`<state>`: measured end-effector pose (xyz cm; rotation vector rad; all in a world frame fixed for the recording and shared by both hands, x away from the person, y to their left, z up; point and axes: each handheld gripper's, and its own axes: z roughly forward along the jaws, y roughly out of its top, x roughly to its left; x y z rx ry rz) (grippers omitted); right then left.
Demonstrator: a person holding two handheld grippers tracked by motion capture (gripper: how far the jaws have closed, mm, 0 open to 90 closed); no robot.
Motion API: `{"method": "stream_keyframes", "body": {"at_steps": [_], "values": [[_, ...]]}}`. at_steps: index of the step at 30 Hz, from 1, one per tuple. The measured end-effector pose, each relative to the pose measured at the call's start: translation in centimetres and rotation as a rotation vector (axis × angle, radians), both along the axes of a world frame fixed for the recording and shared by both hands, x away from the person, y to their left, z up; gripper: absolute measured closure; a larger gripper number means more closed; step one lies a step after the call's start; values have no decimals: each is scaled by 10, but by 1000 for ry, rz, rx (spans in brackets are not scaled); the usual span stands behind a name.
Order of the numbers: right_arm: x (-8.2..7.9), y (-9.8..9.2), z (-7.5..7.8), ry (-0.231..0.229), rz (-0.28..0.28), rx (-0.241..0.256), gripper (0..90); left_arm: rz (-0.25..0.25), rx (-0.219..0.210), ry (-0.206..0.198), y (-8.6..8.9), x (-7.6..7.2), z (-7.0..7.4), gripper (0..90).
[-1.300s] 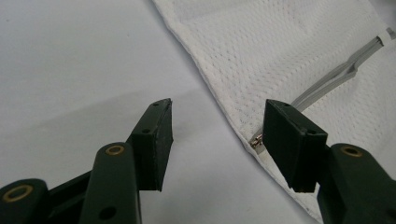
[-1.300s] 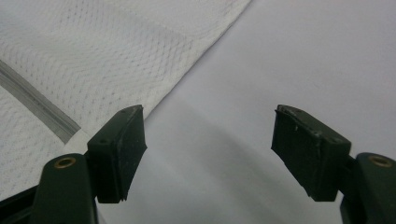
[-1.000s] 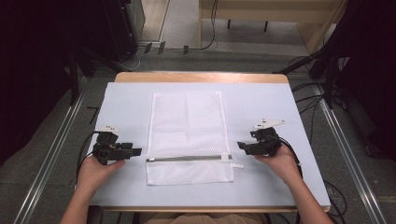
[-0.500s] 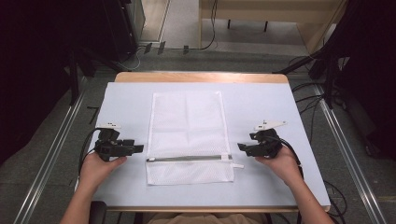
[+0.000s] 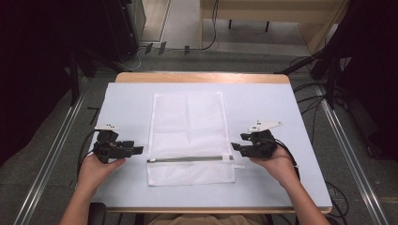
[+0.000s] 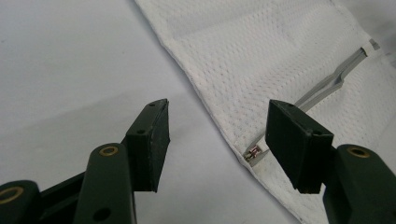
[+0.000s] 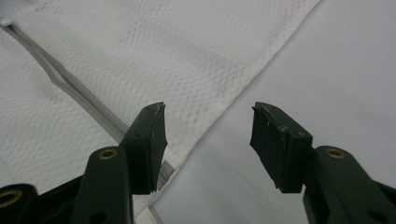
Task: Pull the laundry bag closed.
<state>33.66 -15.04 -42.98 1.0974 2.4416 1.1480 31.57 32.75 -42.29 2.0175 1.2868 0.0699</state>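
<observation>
Dark surroundings and cabling frame a wooden desk (image 5: 202, 77) covered by a pale sheet, and on it a white mesh laundry bag (image 5: 187, 126) lies flat at the middle, its long side running away from the person. A grey zipper (image 5: 187, 159) crosses the bag near its closer end and appears closed along its length, with a slight kink visible partway along; its metal end stop (image 6: 252, 152) sits at the bag's left edge. The bag looks flat and empty; no contents can be made out through the mesh. The left gripper (image 5: 136, 150) rests just beside the bag's left edge, level with the zipper, jaws spread wide and holding nothing. The right gripper (image 5: 236, 148) sits just beside the bag's right edge at the same level, jaws likewise spread and empty, with a small white tab (image 5: 238, 166) close by. Judged risks: the mesh is thin and limp, so a jaw closing at the edge may catch one layer alone or miss the zipper end; pulling from one side without anchoring the other would likely drag the whole bag across the smooth sheet.
</observation>
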Motion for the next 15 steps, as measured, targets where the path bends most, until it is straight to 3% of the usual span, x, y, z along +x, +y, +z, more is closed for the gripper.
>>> {"method": "stream_keyframes", "body": {"at_steps": [1,5,9,15], "values": [[1,5,3,19,3,-4,458,2,-5,1,0,0,0,405],[1,10,9,21,21,-2,488,-5,3,12,-1,-2,-1,405],[0,19,16,57,19,27,509,-20,5,13,-3,-2,-1,404],[-1,35,23,84,57,19,535,-22,3,12,-5,-6,0,404]]}}
